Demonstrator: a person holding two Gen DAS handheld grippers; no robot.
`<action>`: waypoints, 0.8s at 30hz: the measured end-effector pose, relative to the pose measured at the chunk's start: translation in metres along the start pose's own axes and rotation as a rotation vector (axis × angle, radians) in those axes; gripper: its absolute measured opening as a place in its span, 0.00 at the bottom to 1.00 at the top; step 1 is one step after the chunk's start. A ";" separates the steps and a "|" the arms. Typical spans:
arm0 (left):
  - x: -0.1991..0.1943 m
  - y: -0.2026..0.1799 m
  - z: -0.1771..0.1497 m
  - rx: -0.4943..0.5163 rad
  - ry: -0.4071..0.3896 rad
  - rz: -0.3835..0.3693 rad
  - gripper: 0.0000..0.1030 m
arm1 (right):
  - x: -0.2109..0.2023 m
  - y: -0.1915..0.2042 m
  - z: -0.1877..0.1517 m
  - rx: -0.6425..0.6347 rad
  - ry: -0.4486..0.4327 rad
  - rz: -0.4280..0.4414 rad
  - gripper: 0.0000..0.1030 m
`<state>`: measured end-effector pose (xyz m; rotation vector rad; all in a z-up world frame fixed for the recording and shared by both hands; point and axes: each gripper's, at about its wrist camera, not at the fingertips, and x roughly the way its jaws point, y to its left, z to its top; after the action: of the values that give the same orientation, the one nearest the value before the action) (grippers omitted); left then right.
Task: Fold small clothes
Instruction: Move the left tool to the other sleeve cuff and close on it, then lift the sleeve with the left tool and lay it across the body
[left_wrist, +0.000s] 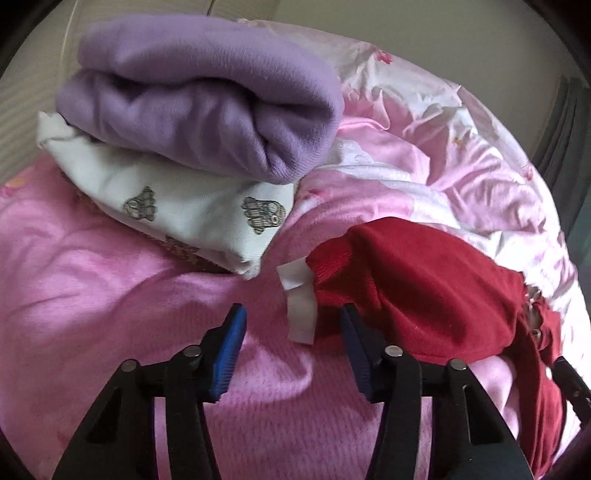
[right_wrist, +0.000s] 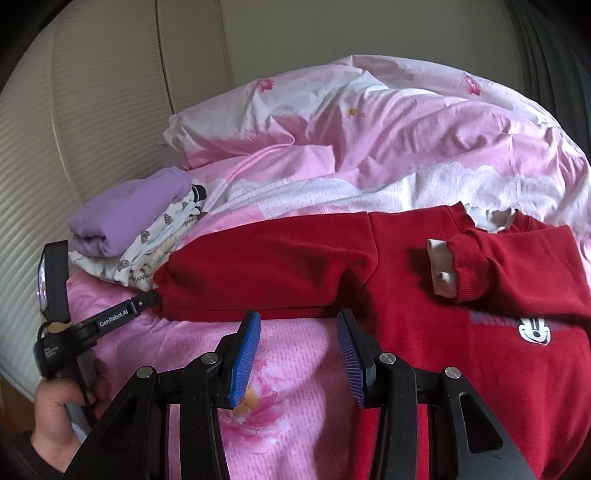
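Note:
A small red sweatshirt (right_wrist: 424, 280) with a cartoon mouse print lies flat on the pink bedspread (right_wrist: 295, 387). Its right sleeve is folded in over the chest, white cuff (right_wrist: 441, 273) showing. Its left sleeve (right_wrist: 266, 266) stretches out to the left. My right gripper (right_wrist: 298, 325) is open, just in front of the sleeve's lower edge. My left gripper (left_wrist: 293, 321) is open at the left sleeve's end; its white cuff (left_wrist: 301, 306) lies between the fingers and the red sleeve (left_wrist: 417, 288) lies just right. The left gripper also shows in the right wrist view (right_wrist: 147, 301), touching the sleeve end.
A stack of folded clothes sits left of the sweatshirt: a purple garment (left_wrist: 207, 107) on a white printed one (left_wrist: 177, 206); the stack also shows in the right wrist view (right_wrist: 136, 218). A rumpled pink-and-white duvet (right_wrist: 369, 140) lies behind. A cream headboard (right_wrist: 92, 110) stands at the left.

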<state>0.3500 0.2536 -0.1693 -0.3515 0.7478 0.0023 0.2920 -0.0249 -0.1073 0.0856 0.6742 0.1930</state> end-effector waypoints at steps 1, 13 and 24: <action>0.002 0.001 0.000 -0.004 0.001 -0.018 0.45 | 0.002 -0.001 0.000 0.002 0.001 -0.003 0.42; 0.005 -0.012 0.000 0.010 -0.009 -0.047 0.11 | 0.005 -0.001 0.002 0.024 0.005 -0.001 0.42; -0.043 -0.049 0.017 0.076 -0.130 -0.041 0.07 | -0.019 -0.025 0.009 0.054 -0.031 -0.004 0.42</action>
<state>0.3354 0.2176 -0.1139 -0.2917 0.6104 -0.0415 0.2867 -0.0537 -0.0921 0.1386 0.6482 0.1695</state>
